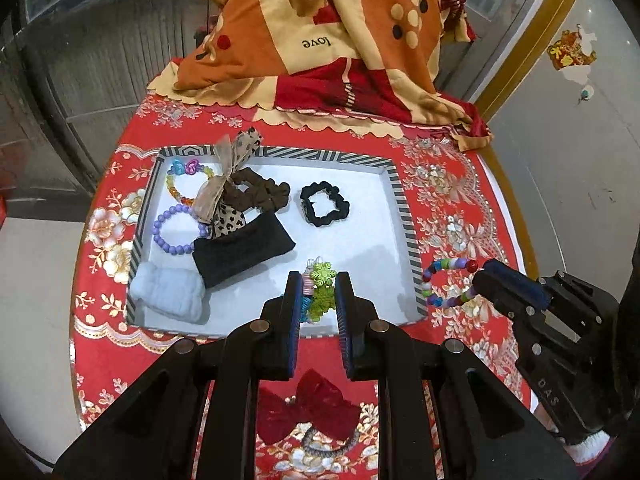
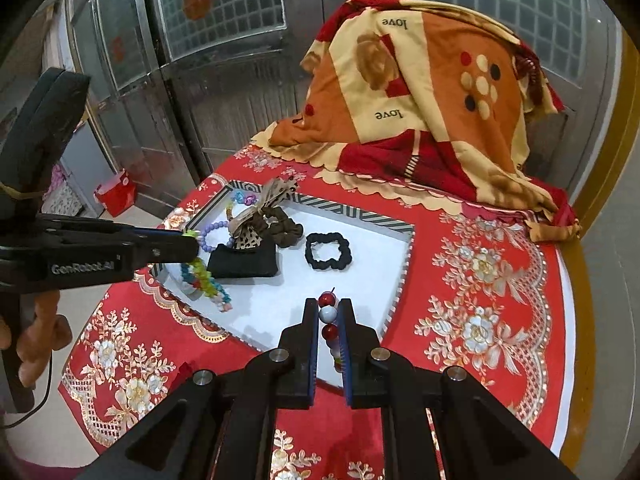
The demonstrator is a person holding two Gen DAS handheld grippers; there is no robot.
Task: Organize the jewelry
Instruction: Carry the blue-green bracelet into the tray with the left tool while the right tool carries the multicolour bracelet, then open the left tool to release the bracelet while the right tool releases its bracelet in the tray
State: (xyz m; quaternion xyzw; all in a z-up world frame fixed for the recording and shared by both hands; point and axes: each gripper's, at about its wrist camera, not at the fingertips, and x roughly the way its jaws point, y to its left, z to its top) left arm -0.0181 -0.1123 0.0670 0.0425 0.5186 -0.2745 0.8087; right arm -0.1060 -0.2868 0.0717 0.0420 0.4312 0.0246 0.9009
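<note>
Table (image 1: 460, 208) under red floral cloth, striped-rim tray (image 1: 400, 200) holding scrunchies and bracelets, left gripper (image 1: 318, 300) clamped on green flower hair tie (image 1: 322, 292) over tray's near edge, right gripper (image 2: 329, 320) clamped on multicoloured bead bracelet (image 2: 329, 314) at tray's near right corner.

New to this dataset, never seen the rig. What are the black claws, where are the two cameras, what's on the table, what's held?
No robot: a person holds a two-finger gripper in each hand, with a fisheye camera on each looking along its fingers.

The left gripper is shut on a green flower hair tie. The right gripper is shut on a multicoloured bead bracelet.

On the red floral tablecloth lies a white tray with a black scrunchie, a purple bead bracelet and other hair pieces. A red velvet bow lies outside the tray.
</note>
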